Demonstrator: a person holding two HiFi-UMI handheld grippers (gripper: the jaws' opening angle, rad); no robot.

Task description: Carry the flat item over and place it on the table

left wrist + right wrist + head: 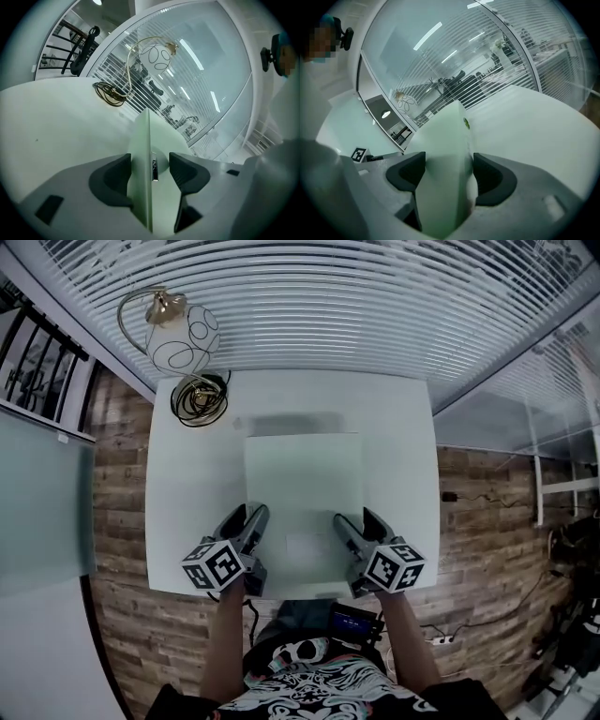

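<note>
Left gripper [248, 515] and right gripper [356, 519], both on one flat board [303, 474]

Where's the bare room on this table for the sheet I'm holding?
Bare: the table's right side beyond the sheet, and the left strip in front of the cable coil. Crowded: the back left corner, with that coil and the lamp behind it. The left gripper and right gripper hold the sheet over the middle.
</note>
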